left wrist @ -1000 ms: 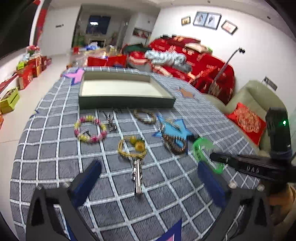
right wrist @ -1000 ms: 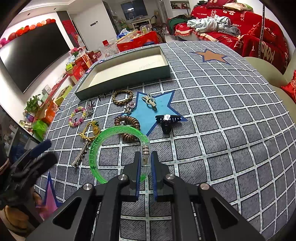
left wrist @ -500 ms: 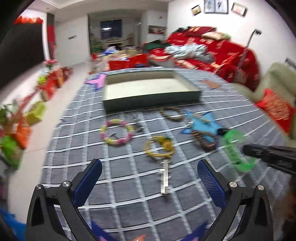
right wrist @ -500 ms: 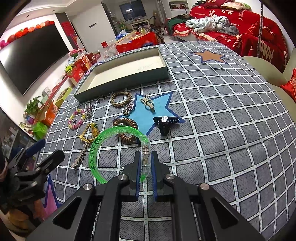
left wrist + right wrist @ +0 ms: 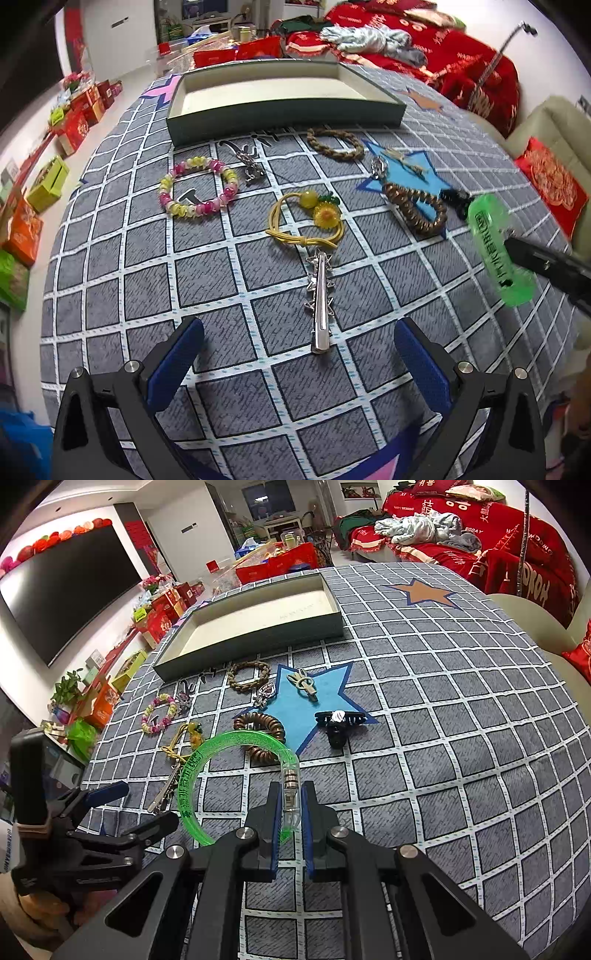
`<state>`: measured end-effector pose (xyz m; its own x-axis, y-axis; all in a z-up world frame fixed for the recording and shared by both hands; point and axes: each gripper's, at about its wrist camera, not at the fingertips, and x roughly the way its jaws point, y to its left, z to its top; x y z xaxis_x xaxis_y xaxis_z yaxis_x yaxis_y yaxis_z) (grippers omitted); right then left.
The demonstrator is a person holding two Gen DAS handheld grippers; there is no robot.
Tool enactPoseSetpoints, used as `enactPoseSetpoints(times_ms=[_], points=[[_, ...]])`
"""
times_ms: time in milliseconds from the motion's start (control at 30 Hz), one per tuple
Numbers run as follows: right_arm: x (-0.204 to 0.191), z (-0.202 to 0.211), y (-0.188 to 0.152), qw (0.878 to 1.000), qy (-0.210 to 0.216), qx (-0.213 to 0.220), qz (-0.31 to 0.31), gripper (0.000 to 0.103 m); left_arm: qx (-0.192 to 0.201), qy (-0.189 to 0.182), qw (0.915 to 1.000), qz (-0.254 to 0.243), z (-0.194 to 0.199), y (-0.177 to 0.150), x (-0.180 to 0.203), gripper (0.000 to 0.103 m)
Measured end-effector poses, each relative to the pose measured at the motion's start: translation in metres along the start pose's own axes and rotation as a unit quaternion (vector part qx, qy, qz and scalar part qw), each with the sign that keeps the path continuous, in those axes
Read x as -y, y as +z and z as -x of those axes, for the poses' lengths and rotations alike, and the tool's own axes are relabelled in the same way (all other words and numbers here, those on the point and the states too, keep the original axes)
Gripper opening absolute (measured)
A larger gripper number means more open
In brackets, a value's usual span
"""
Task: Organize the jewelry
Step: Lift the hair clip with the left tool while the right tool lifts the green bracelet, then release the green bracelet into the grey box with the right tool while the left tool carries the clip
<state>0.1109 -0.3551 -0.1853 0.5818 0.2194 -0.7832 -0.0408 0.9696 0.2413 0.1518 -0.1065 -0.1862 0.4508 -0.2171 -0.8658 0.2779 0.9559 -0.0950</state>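
two claws at work: right claw (image 5: 290,814) pinches the green bangle (image 5: 236,738) above the tabletop (image 5: 461,738); left claw (image 5: 295,354), spread wide, frames the silver hair clip (image 5: 320,295). next, probably lower and close.

Jewelry (image 5: 322,218) before box (image 5: 280,110) on table (image 5: 110,280)

White walls, red-draped sofa (image 5: 480,535), wall-mounted black television (image 5: 62,590), pale floor (image 5: 122,85)

Four bracelets (image 5: 199,186) (one green (image 5: 236,775), held), three hair clips (image 5: 320,295), one yellow hair tie (image 5: 306,225), one box (image 5: 280,96).
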Motion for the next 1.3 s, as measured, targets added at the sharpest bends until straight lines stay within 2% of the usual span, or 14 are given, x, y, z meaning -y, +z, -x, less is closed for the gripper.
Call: enactPoseSetpoints(times_ms=[200, 233, 267, 333, 400, 433, 467, 633, 900, 933, 1167, 1300], points=[[-0.002, 0.001, 0.000, 1.000, 0.001, 0.001, 0.001, 0.011, -0.013, 0.002, 0.9996, -0.023, -0.034, 0.005, 0.022, 0.103], [-0.002, 0.001, 0.000, 1.000, 0.001, 0.001, 0.001, 0.011, -0.008, 0.011, 0.9994, -0.033, -0.034, 0.007, 0.029, 0.095], [-0.003, 0.001, 0.000, 1.000, 0.002, 0.002, 0.001, 0.011, -0.005, 0.011, 0.9990, -0.043, -0.036, 0.007, 0.035, 0.084], [-0.004, 0.001, 0.000, 1.000, 0.002, 0.002, 0.001, 0.011, -0.003, 0.006, 0.9985, -0.055, -0.042, 0.003, 0.060, 0.067], [-0.004, 0.002, 0.001, 1.000, 0.003, 0.002, 0.000, 0.011, -0.002, 0.002, 0.9980, -0.062, -0.051, 0.005, 0.068, 0.052], [-0.005, 0.002, 0.001, 1.000, 0.002, 0.002, 0.000, 0.011, 0.000, 0.000, 0.9978, -0.067, -0.056, 0.005, 0.073, 0.036], [-0.006, 0.003, 0.001, 1.000, 0.003, 0.002, 0.001, 0.011, 0.001, -0.002, 0.9976, -0.069, -0.058, 0.007, 0.076, 0.028], [-0.008, 0.003, 0.003, 1.000, 0.000, 0.003, 0.002, 0.011, 0.006, -0.040, 0.9979, -0.051, -0.064, 0.006, 0.085, 0.028], [-0.012, 0.007, 0.022, 1.000, 0.003, 0.014, 0.005, 0.011, 0.047, -0.066, 0.9961, -0.035, -0.050, 0.029, 0.081, 0.028], [-0.013, 0.007, 0.026, 1.000, 0.004, 0.015, 0.007, 0.011, 0.050, -0.070, 0.9957, -0.032, -0.041, 0.040, 0.074, 0.028], [-0.022, 0.004, 0.056, 0.999, 0.005, 0.024, 0.022, 0.011, 0.066, -0.098, 0.9929, -0.013, 0.026, 0.068, 0.028, 0.028], [-0.025, 0.001, 0.074, 0.999, 0.007, 0.028, 0.029, 0.011, 0.082, -0.097, 0.9919, -0.011, 0.034, 0.094, 0.018, 0.028]])
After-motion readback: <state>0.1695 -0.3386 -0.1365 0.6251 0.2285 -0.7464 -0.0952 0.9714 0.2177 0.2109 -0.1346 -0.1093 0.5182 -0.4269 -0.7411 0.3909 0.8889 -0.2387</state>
